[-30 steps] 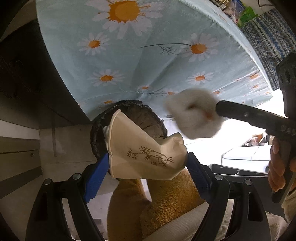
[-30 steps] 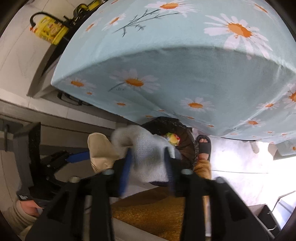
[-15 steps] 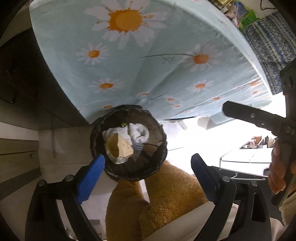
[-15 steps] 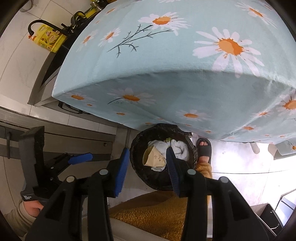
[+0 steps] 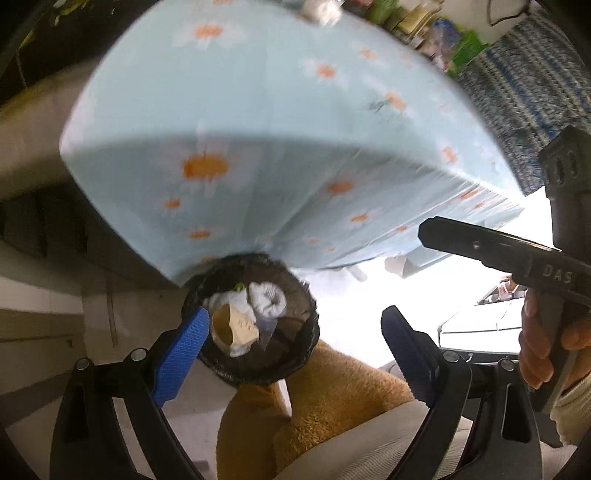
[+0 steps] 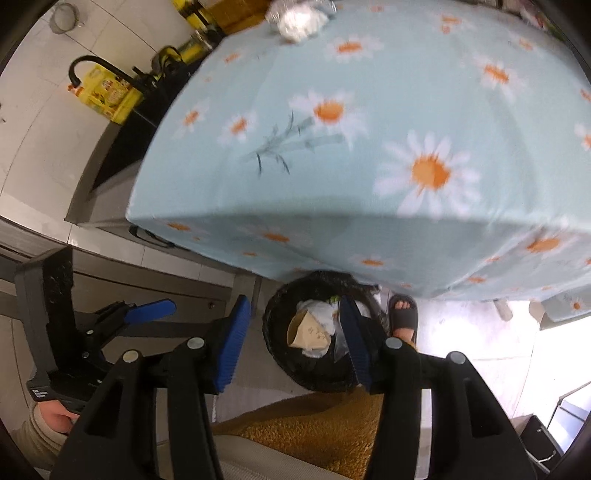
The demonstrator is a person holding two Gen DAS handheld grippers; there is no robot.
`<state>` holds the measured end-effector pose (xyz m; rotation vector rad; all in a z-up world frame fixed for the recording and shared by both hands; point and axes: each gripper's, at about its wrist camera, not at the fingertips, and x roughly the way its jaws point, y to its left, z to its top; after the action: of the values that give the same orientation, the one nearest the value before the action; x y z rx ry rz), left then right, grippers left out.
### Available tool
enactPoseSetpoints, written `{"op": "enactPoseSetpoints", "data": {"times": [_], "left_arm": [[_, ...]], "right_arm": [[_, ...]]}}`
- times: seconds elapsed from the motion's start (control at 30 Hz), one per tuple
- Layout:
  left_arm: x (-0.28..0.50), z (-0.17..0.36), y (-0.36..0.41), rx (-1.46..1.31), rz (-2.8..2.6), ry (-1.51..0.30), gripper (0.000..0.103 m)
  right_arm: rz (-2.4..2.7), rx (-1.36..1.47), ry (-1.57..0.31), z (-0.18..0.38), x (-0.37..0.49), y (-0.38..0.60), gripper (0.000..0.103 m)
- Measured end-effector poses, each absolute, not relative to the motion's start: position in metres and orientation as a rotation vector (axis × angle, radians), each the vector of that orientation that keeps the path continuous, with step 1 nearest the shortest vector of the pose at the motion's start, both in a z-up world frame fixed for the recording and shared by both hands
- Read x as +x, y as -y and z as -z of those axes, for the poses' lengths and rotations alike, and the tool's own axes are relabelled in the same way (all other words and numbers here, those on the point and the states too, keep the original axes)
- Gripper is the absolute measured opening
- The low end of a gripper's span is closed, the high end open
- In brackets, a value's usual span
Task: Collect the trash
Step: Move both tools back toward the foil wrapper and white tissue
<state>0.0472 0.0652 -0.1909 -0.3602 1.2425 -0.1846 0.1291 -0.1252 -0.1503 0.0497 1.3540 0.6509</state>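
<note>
Left tool (image 5: 291, 332) and right tool (image 6: 295, 339) released, empty, above the trash bin (image 6: 280, 354). Next: approach the crumpled wad (image 6: 299, 18) at the table's far edge (image 6: 369, 22) squarely, jaws wide.

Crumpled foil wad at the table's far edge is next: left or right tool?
Probably right. Both the right tool and left tool are open and empty over the black bin, but the crumpled foil wad looks clearer in the right view.

Pale blue daisy-print tablecloth (image 6: 369, 155) draped over the surface, hanging well down its sides. Beyond, white tiled wall (image 6: 33, 122) above a grey counter (image 6: 92, 177) with a yellow box (image 6: 107, 96). Pale floor (image 6: 472, 332) washed by strong light from the right. Blue-and-white woven fabric (image 5: 517, 92) at far right.
</note>
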Motion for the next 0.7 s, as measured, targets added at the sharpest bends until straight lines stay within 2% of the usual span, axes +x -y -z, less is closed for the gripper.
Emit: {"op": "enactPoseSetpoints", "data": {"times": [0.47, 0.7], "left_arm": [[0.081, 0.125, -0.064, -0.328, 0.212, -1.095, 0.091], [0.135, 0.099, -0.062, -0.282, 0.190, -1.035, 0.092]], "right_arm": [[-0.626, 0.076, -1.164, 0.075, 0.171, 0.147, 0.054], [-0.642, 0.091, -1.113, 0.060, 0.206, 0.148, 0.058]]}}
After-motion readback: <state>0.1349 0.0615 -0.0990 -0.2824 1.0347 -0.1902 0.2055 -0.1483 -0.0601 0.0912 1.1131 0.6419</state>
